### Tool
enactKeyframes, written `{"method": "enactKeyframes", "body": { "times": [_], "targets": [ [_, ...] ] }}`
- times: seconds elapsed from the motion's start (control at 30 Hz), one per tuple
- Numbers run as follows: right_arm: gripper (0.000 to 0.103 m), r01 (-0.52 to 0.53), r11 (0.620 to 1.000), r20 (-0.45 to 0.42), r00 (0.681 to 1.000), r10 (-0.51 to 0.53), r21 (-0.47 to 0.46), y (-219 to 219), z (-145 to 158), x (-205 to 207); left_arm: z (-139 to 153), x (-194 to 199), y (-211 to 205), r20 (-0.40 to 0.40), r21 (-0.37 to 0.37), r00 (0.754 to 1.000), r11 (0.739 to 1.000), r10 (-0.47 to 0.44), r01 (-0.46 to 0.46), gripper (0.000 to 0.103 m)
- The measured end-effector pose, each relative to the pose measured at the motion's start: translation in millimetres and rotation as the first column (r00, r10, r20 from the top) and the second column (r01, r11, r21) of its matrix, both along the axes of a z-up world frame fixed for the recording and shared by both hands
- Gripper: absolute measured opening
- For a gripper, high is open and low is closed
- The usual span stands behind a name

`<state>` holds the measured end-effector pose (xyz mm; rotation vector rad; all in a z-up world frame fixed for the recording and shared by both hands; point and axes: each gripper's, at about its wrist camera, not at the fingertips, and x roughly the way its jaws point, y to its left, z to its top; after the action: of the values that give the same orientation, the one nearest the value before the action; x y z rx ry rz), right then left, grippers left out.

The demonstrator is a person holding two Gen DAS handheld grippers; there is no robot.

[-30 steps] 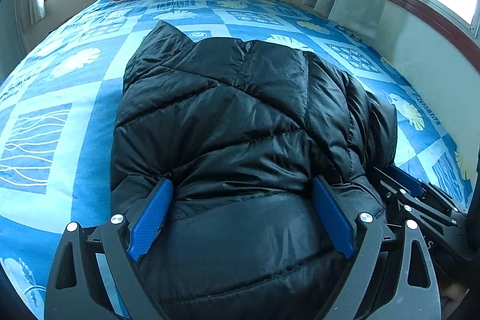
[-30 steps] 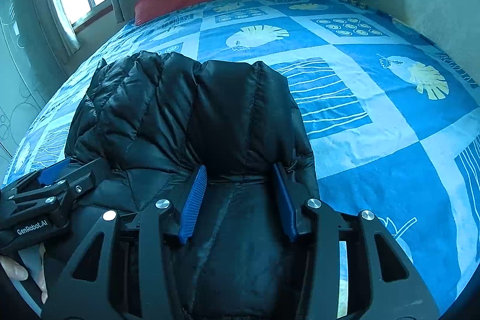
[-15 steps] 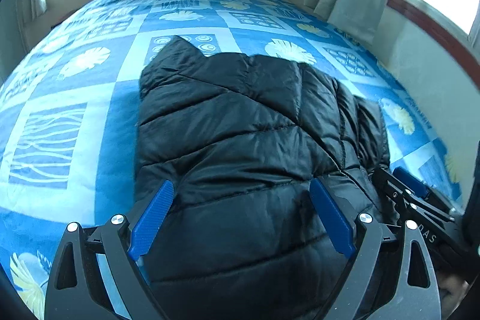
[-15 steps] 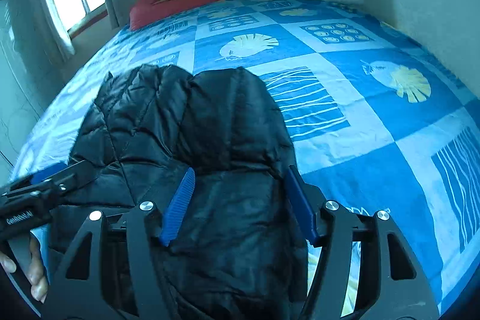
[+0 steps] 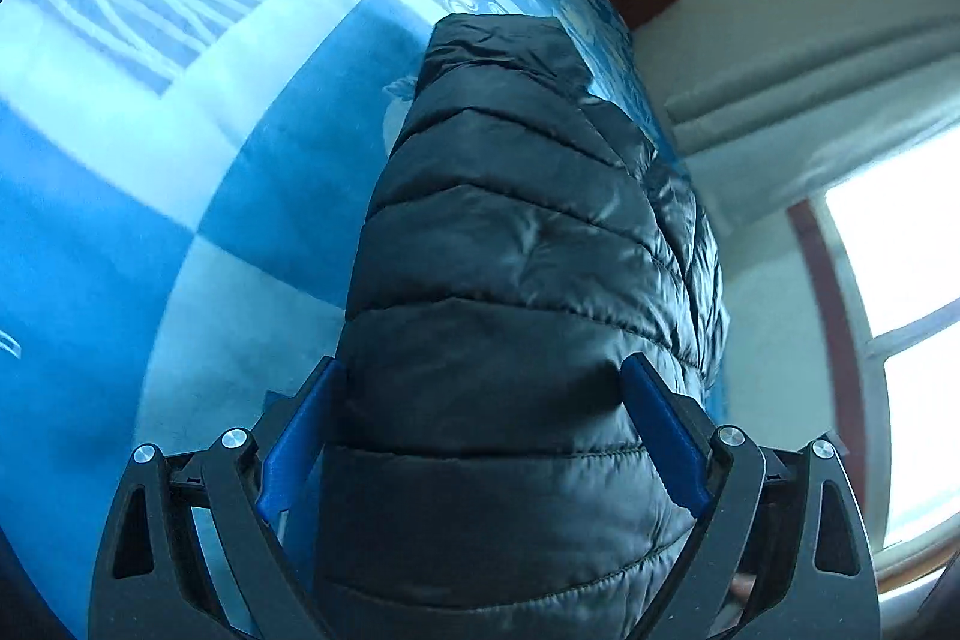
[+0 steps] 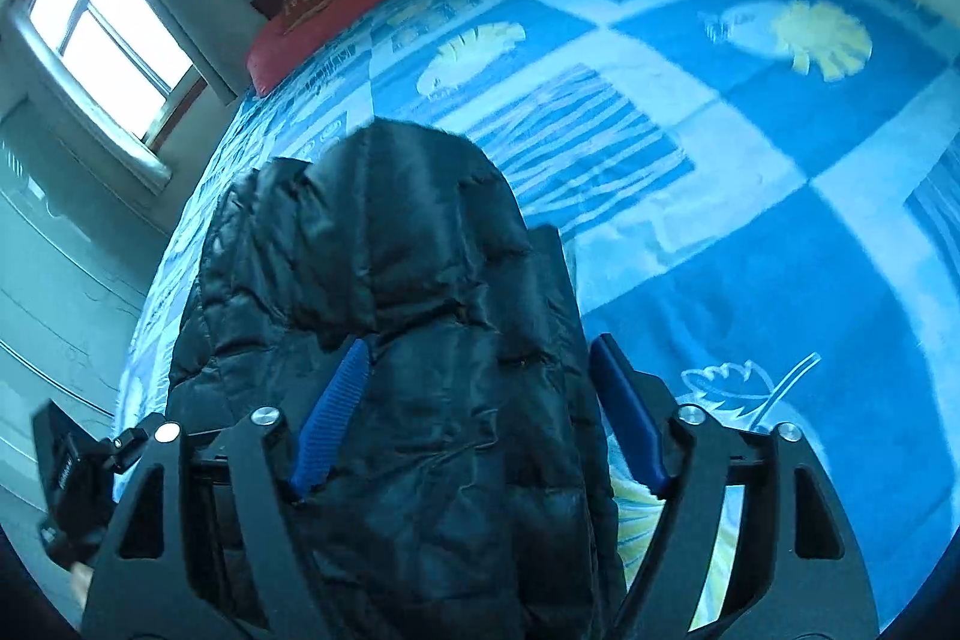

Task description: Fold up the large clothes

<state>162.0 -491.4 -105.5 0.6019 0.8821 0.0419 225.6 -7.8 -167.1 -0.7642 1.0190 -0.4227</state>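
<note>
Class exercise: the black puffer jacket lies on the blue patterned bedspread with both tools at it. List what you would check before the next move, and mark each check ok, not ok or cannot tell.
1. Black quilted puffer jacket lies on the blue patterned bedspread: ok.
2. Right tool free of the jacket: not ok; its jaws are opening, the jacket lies between them, and the right-hand pad stands clear.
3. Left tool gripping the jacket: cannot tell; the jacket fills the space between the blue pads, but pressure does not show.
4. Bedspread beside the jacket free for the fold: ok.
5. Red pillow away from the jacket: ok, at the headboard end.
6. Fold edges aligned: cannot tell.
</note>
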Motion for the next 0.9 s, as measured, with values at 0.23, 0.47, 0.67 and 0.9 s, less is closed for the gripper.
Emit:
{"method": "enactKeyframes", "body": {
  "times": [0.23, 0.47, 0.67, 0.9],
  "targets": [
    [0.093, -0.016, 0.974, -0.042, 0.999, 0.026, 0.226, -19.0, -34.3, 9.9, -22.1, -2.4, 8.7, -0.052, -0.151, 0.999, 0.988, 0.003, -0.010, 0.093],
    [0.070, -0.110, 0.963, -0.019, 0.993, 0.119, 0.247, -0.7, -37.2, 12.7, -20.3, 2.7, -6.1, -0.046, -0.126, 0.996, 0.990, -0.073, 0.067, 0.094],
    [0.042, -0.144, 0.941, 0.057, 0.989, 0.133, 0.306, 9.4, -31.2, 5.0, -5.7, 1.3, -9.3, -0.021, -0.119, 0.993, 0.987, -0.114, 0.110, 0.093],
    [0.039, -0.206, 0.924, 0.115, 0.977, 0.178, 0.321, 43.4, -19.0, 22.3, 16.2, 1.3, 17.1, 0.022, -0.086, 0.996, 0.992, -0.092, 0.093, 0.093]
  ]
}}
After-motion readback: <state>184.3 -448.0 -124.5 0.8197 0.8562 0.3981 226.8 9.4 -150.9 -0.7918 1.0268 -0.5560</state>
